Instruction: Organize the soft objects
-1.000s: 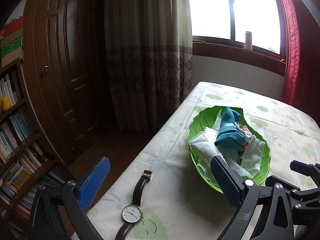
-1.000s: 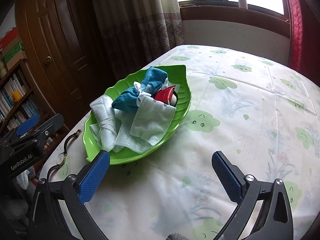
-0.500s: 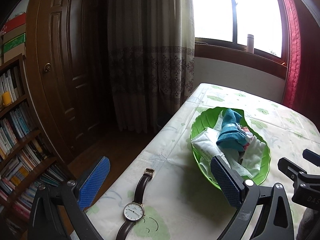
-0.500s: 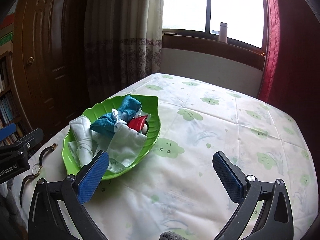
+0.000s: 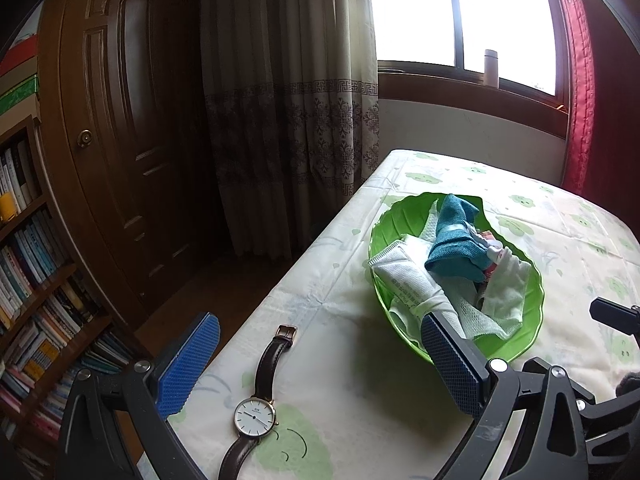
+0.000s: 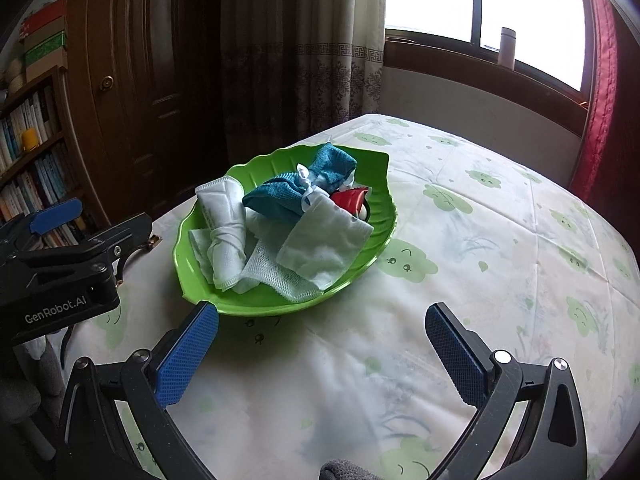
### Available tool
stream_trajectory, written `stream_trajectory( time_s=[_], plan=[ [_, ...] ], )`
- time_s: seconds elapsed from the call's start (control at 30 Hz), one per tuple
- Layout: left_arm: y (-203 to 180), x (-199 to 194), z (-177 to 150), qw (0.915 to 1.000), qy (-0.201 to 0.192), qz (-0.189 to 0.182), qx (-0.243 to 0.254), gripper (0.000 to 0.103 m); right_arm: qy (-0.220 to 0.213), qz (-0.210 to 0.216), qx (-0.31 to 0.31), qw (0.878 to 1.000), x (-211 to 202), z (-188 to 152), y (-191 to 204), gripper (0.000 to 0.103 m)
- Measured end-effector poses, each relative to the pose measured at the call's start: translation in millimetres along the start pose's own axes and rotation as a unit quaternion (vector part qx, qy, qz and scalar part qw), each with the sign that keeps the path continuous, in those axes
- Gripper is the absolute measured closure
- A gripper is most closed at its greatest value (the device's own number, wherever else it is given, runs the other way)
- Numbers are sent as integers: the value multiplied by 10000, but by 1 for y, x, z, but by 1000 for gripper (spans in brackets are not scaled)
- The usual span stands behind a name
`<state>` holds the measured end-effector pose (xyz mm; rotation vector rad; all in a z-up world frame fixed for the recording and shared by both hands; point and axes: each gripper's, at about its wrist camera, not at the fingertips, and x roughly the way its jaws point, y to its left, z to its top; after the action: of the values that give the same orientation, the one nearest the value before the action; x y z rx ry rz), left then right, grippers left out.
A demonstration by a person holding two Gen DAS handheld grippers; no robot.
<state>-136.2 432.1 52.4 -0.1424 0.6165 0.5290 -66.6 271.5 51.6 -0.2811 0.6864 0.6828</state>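
A green leaf-shaped tray (image 6: 376,188) (image 5: 384,224) sits on the table and holds soft things: a teal cloth bundle (image 6: 308,188) (image 5: 452,248) tied with a white ribbon, a rolled white cloth (image 6: 224,224) (image 5: 404,276), a flat white cloth (image 6: 324,240), white mesh gauze (image 6: 276,272) and a red item (image 6: 348,200) partly hidden under them. My right gripper (image 6: 320,354) stands open above the tablecloth, just in front of the tray. My left gripper (image 5: 316,364) is open and empty left of the tray, over the table's near corner.
A brown-strapped wristwatch (image 5: 256,412) lies on the green-patterned tablecloth (image 6: 500,248) by the left gripper. The table's left edge drops to a wooden floor. A bookshelf (image 5: 28,264), a wooden door (image 5: 120,120), curtains and a window sill with a white bottle (image 6: 507,46) stand beyond.
Both grippers have shifted slightly over the second; the right one dropped back toward the tray after lifting. Both stayed open and empty, and the tray's contents have not moved.
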Motion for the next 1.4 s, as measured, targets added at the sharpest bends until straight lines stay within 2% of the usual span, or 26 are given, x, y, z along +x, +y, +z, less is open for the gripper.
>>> stream_trajectory(
  time_s=[1.4],
  plan=[
    [-2, 5, -4, 9999, 136, -4, 23, 0, 130, 107, 26, 9999, 0, 3, 3, 0]
  ],
)
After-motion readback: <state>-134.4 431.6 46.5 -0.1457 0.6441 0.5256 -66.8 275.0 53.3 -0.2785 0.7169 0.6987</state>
